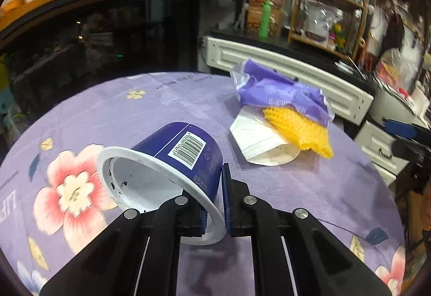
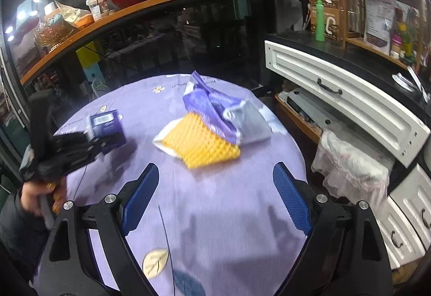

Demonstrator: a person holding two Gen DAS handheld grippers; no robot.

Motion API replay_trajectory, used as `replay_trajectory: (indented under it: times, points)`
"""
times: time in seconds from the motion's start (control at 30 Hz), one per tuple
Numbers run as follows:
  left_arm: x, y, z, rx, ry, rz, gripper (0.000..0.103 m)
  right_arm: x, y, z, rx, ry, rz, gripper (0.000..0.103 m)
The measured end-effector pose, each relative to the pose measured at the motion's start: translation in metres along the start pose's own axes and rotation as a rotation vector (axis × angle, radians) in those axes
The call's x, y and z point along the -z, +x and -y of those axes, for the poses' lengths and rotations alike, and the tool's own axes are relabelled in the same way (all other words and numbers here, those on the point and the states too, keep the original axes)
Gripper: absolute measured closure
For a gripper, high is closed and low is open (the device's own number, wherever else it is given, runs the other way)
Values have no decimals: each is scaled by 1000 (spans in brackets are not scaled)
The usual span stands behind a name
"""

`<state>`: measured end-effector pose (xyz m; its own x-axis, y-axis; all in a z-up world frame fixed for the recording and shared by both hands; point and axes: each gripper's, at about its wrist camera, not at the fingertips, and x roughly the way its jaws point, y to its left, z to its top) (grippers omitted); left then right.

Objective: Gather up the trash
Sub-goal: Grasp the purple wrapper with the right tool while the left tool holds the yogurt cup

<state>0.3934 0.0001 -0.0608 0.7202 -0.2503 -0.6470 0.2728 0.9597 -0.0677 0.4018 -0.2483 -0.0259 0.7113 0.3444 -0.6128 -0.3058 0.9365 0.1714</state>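
Observation:
A blue paper cup (image 1: 186, 150) with a white rim and a barcode lies tipped on the purple flowered tablecloth (image 1: 134, 118). My left gripper (image 1: 215, 193) is shut on the cup's wall, one finger inside the mouth and one outside. Further right, a crumpled purple wrapper (image 1: 280, 91), a yellow foam net (image 1: 299, 131) and a white face mask (image 1: 258, 139) lie in a pile. The right wrist view shows the same wrapper (image 2: 212, 110), net (image 2: 204, 145) and cup (image 2: 107, 126). My right gripper (image 2: 215, 169) hangs open just short of the pile, nothing between its fingers.
White cabinet drawers (image 2: 336, 96) stand close along the table's right side, one low drawer open with cloth (image 2: 350, 161) hanging out. A dark glass counter with a wooden top (image 2: 161, 2) runs behind the table. A person's hand (image 2: 35, 196) holds the left gripper's handle.

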Motion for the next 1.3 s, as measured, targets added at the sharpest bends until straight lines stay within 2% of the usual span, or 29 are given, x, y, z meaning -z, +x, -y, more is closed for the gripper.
replay_trajectory:
  times: [0.1,0.2,0.27,0.5,0.63,0.67,0.7,0.73,0.77,0.87,1.07,1.3]
  points:
    - [6,-19,1,5,-58,30,93,-14,16,2,8,-21,-5,17]
    - [12,-29,7,-24,-47,53,93,-27,37,1,25,-63,-26,17]
    - [14,-30,11,-40,-28,58,93,-37,48,-2,38,-96,-34,17]
    - [17,-19,5,-2,-55,36,93,-75,89,-22,43,-222,-60,17]
    - [20,-17,3,7,-62,27,93,-82,114,-29,59,-296,-103,17]
    - [21,-17,3,11,-65,27,93,-81,118,-30,72,-306,-112,21]
    - [21,-18,3,16,-66,26,93,-80,126,-29,80,-310,-131,35]
    - [21,-17,3,17,-65,25,93,-79,131,-27,76,-303,-153,44]
    - [21,-17,3,17,-64,26,93,-77,134,-27,70,-294,-167,61]
    - [21,-19,3,16,-63,29,93,-72,132,-28,37,-270,-170,80]
    - [19,-19,2,10,-68,42,93,-67,99,-31,27,-249,-81,88]
    - [18,-21,8,-3,-50,52,93,-60,49,-34,38,-233,8,88]
